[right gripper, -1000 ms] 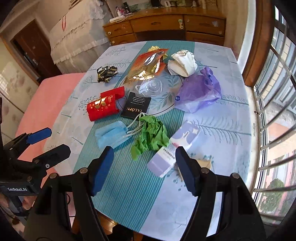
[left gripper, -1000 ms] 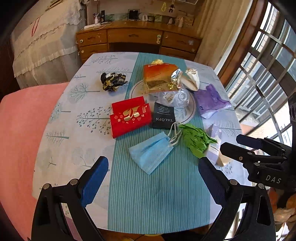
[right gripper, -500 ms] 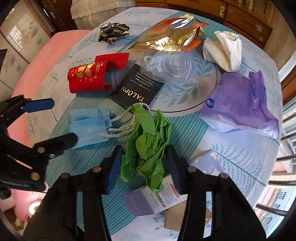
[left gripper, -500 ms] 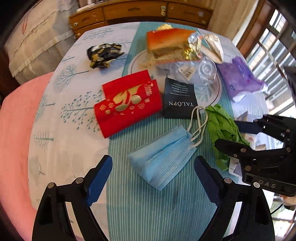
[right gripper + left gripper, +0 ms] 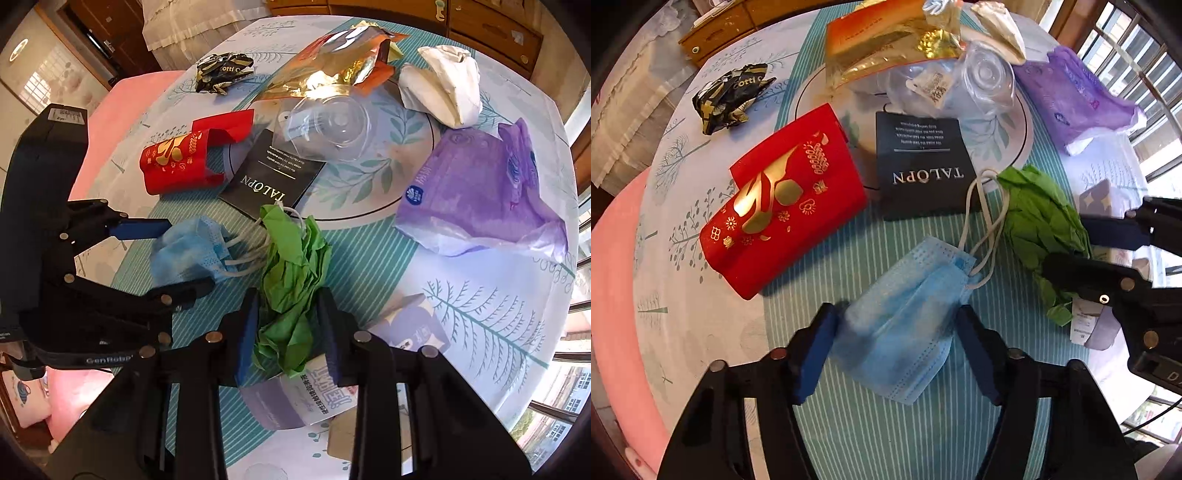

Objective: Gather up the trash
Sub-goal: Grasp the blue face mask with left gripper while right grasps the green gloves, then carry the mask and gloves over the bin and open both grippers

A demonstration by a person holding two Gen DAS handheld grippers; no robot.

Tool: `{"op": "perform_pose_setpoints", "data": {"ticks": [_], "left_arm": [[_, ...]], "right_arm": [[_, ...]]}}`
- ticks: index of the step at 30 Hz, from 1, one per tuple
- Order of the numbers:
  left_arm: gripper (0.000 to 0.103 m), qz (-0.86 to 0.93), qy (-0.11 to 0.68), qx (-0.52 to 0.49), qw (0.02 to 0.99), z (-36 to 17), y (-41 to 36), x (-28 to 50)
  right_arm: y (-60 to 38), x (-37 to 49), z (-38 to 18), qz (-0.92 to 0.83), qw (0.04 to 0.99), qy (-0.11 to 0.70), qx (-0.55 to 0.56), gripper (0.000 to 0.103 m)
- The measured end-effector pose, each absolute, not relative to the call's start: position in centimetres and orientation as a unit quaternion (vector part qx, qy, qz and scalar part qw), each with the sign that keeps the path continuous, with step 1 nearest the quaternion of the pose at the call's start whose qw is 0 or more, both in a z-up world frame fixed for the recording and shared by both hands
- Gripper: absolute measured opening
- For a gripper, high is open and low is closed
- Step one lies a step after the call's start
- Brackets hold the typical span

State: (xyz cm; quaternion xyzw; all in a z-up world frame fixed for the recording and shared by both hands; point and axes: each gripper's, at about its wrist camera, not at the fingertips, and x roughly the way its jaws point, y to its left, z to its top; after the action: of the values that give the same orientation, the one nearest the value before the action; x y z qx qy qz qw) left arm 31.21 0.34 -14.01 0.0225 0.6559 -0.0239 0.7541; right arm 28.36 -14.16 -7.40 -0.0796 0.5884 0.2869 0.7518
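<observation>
The left gripper [image 5: 897, 343] is pointing down at the table [image 5: 701, 325], its jaws closing around a blue mask [image 5: 905, 317]. The blue pads [image 5: 816, 350] are bracketing the mask's 2 sides; the left pad is at its edge, and the mask is bunching slightly, but whether both pads are already pressing cannot be told. The mask's white loops [image 5: 982, 221] are trailing toward the green paper [image 5: 1041, 229].

The right gripper [image 5: 290, 332] is closing its jaws on that crumpled green paper [image 5: 295, 273], and both pads [image 5: 247, 332] are touching its sides, squeezing it into a tall wad. The paper is lying on the striped runner [image 5: 354, 266], over a pale purple box [image 5: 288, 402], just beside the mask.

Other trash is sitting farther back: a red envelope [image 5: 783, 218], a black card [image 5: 923, 166] marked TALOPN, a clear plastic cup [image 5: 328, 125], a gold foil bag [image 5: 332, 70], a crumpled black wrapper [image 5: 731, 96], a white paper bag [image 5: 443, 85] and a purple tissue pack [image 5: 480, 192]. A pink cushion [image 5: 613, 295] is showing past the table's left edge.
</observation>
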Motion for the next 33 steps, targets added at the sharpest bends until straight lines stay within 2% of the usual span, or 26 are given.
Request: {"op": "perform_pose_setpoints", "data": {"ticks": [1, 3, 4, 6, 10, 20, 33], "left_arm": [[0.041, -0.023, 0.653, 0.015, 0.757, -13.9, 0.5, 31.4], [0.021, -0.019, 0.65, 0.009, 0.76, -13.7, 1.1, 31.5], [0.016, -0.017, 0.65, 0.004, 0.759, -13.7, 1.5, 31.6], [0.011, -0.014, 0.65, -0.01, 0.76, -13.6, 2.2, 31.4], [0.01, 0.0, 0.641, -0.032, 0.767, -12.9, 3.1, 30.3], [0.01, -0.02, 0.593, -0.072, 0.802, -6.5, 4.2, 24.4], [0.01, -0.108, 0.518, -0.057, 0.847, 4.2, 6.3, 11.1]], "right_arm": [[-14.1, 28.4, -7.4, 0.286, 0.752, 0.588, -0.079, 0.027], [-14.3, 28.3, -7.3, 0.283, 0.754, 0.588, -0.073, 0.026], [-14.3, 28.2, -7.2, 0.282, 0.755, 0.588, -0.071, 0.025], [-14.4, 28.0, -7.0, 0.278, 0.757, 0.587, -0.067, 0.021], [-14.6, 27.3, -6.0, 0.271, 0.767, 0.579, -0.056, 0.021], [-15.2, 22.8, 0.3, 0.232, 0.816, 0.53, 0.012, 0.02], [-12.3, 7.9, 7.7, 0.186, 0.853, 0.48, 0.091, 0.02]]}}
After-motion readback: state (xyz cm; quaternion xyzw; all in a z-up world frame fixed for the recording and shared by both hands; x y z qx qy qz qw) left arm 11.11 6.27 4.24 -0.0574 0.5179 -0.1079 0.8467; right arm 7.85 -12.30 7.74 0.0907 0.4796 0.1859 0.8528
